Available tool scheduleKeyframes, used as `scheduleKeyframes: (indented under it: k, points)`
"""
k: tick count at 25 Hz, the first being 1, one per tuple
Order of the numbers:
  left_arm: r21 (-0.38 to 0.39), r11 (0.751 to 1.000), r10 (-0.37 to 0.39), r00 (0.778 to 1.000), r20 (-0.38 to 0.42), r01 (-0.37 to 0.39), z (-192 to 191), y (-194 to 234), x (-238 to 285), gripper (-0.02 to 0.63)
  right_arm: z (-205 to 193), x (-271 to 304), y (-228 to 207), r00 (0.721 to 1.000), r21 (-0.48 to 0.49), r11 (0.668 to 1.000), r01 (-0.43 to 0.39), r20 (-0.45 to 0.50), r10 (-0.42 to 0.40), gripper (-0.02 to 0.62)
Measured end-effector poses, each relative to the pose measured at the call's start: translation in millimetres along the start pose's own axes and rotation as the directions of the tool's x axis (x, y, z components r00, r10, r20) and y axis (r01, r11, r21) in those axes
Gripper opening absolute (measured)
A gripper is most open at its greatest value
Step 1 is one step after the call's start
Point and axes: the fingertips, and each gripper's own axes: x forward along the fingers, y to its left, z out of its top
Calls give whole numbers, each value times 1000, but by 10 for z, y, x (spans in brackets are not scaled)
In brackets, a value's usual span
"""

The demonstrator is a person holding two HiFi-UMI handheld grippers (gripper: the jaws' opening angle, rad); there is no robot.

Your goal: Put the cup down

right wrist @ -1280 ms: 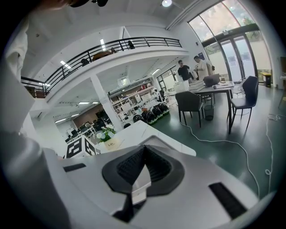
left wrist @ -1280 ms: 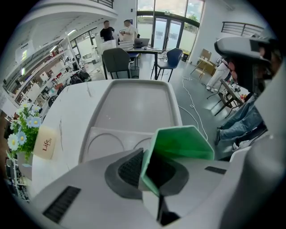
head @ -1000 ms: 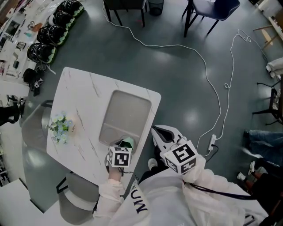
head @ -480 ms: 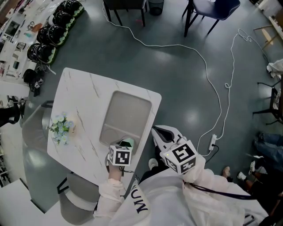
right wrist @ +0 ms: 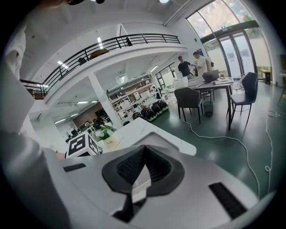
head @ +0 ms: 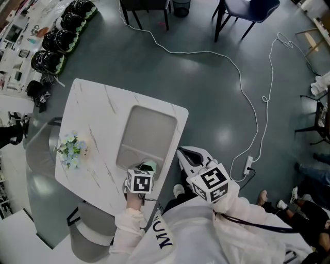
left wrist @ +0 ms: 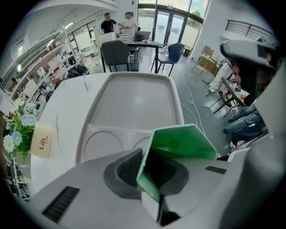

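Observation:
A green paper cup (left wrist: pixel 178 143) is squashed flat between the pads of my left gripper (left wrist: pixel 154 165), which is shut on it. In the head view the cup (head: pixel 149 166) shows just beyond the left gripper's marker cube (head: pixel 140 181), over the near end of the grey tray (head: pixel 147 129). In the left gripper view the tray (left wrist: pixel 134 96) lies straight ahead, with two round recesses at its near end. My right gripper (head: pixel 190 157) hangs off the table's right side over the floor. Its pads (right wrist: pixel 134 165) meet with nothing between them.
The tray sits on a white marble table (head: pixel 98 118). A small bunch of flowers (head: pixel 69 147) with a card stands at the table's left. A white cable (head: pixel 242 87) runs across the floor, chairs (head: pixel 242 13) stand at the far side, and black helmets (head: pixel 62 36) lie at the far left.
Both grippers and the cup stay where they were. Only a person's legs at the right edge of the head view have shifted.

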Motion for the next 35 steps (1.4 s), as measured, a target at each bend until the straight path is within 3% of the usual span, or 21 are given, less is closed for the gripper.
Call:
scheduleKeyframes:
  k: [20,29,35]
  points:
    - [3,997,-75,997,17,75,-5,-57,9,31,-55,2,32,1000,1,1000,12,-25,-12,6]
    - [11,998,-69,997,35,68,17,-47,-50,121,-60,-34,70,1000,-1,1000,10,-19,-10,6]
    - [16,999,-49,996,81,48,80,-6,-214,133,-40,-114,140,1000,-10,1000,15,-6,-15,6]
